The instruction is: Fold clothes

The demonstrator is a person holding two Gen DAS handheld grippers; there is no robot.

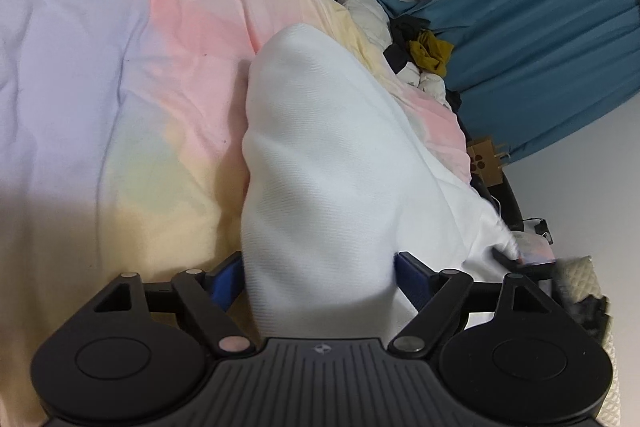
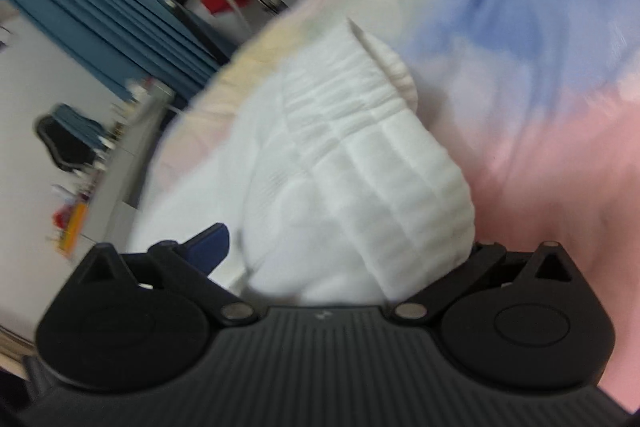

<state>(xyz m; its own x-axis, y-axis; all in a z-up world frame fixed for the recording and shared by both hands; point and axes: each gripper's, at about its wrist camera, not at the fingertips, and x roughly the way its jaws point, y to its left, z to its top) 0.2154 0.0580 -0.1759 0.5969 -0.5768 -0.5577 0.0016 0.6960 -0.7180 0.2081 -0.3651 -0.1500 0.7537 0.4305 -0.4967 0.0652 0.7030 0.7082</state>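
- One bed (image 1: 100, 67), covered by a pastel quilt in pink, blue and yellow.
- One white garment (image 1: 320, 147), laid on the quilt; long axis runs away from the left tool, ribbed waistband (image 2: 360, 87) seen in the right view.
- Two tools: left tool (image 1: 320, 267) and right tool (image 2: 344, 259), both spread wide, released, cloth lying loose between the blue pads.

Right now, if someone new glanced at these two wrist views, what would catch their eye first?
The white garment fills the middle of both views, lying between the spread blue fingers of each gripper. Under it spreads a pastel bedspread in pink, blue and yellow. Blue curtains hang behind a heap of unsorted clothes at the bed's far edge.
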